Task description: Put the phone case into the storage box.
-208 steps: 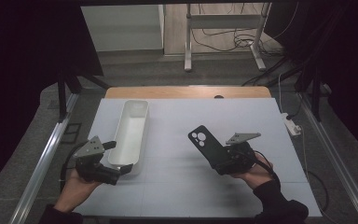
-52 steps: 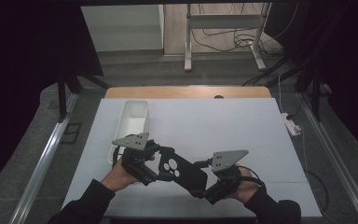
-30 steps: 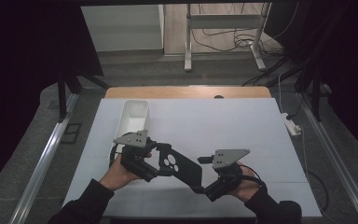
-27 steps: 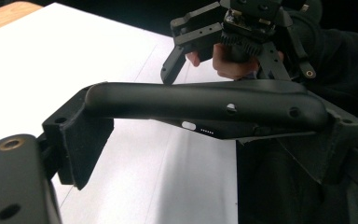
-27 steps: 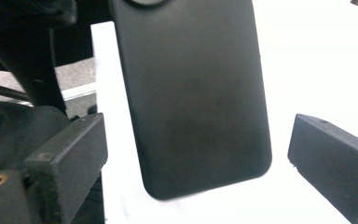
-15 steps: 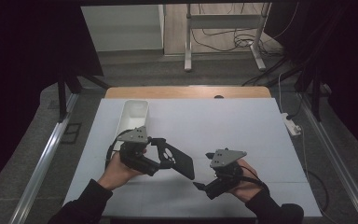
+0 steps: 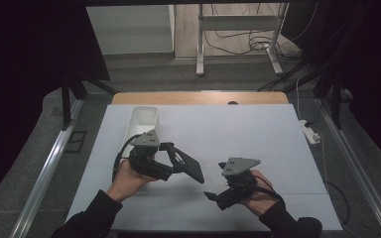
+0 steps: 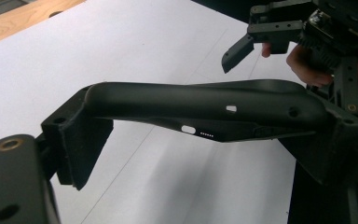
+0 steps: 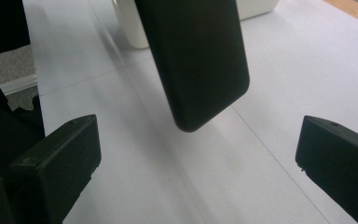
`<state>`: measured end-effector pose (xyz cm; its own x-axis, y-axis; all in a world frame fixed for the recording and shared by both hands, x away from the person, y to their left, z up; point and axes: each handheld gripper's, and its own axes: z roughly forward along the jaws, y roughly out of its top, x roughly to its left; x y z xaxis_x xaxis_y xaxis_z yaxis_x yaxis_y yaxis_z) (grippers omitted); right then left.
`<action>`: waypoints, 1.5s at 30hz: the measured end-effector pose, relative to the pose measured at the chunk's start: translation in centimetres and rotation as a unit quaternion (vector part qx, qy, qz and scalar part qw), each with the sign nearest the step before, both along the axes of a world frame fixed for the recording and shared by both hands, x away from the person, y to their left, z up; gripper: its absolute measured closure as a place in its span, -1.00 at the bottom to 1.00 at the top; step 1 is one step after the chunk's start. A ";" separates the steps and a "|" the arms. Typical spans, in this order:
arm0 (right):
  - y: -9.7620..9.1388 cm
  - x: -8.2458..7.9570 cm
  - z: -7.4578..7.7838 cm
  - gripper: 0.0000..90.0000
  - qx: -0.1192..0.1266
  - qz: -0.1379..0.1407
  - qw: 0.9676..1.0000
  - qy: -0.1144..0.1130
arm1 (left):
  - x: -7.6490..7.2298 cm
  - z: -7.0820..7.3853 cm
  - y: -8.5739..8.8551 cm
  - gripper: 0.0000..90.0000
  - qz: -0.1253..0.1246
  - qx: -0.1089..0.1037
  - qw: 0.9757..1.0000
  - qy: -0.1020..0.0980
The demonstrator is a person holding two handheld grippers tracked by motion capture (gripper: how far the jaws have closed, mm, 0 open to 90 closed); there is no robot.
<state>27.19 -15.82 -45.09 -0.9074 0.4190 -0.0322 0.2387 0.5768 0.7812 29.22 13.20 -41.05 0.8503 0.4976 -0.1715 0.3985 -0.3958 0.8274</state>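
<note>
Left gripper (image 7: 174, 162): jaws clamped on 1 black phone case (image 7: 188, 166), held above the table (image 7: 258, 129). Right gripper (image 7: 213, 197): jaws spread, empty. 1 white bin (image 7: 144, 118) behind.

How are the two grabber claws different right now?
The left gripper is shut on the black phone case, holding it above the table; the right gripper is open and holds nothing. The left gripper sits nearer the white tray; the right gripper sits farther from it. Both are black and hand-held.

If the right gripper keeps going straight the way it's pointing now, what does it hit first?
Most likely the black phone case held by the left gripper. It hangs straight ahead between the right gripper's open jaws, though the depth is uncertain.
</note>
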 end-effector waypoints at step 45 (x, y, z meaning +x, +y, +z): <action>3.6 0.7 -1.4 -0.20 -0.073 -0.111 0.990 -0.047 | 0.3 1.2 -3.4 -0.68 0.033 -0.018 0.998 0.055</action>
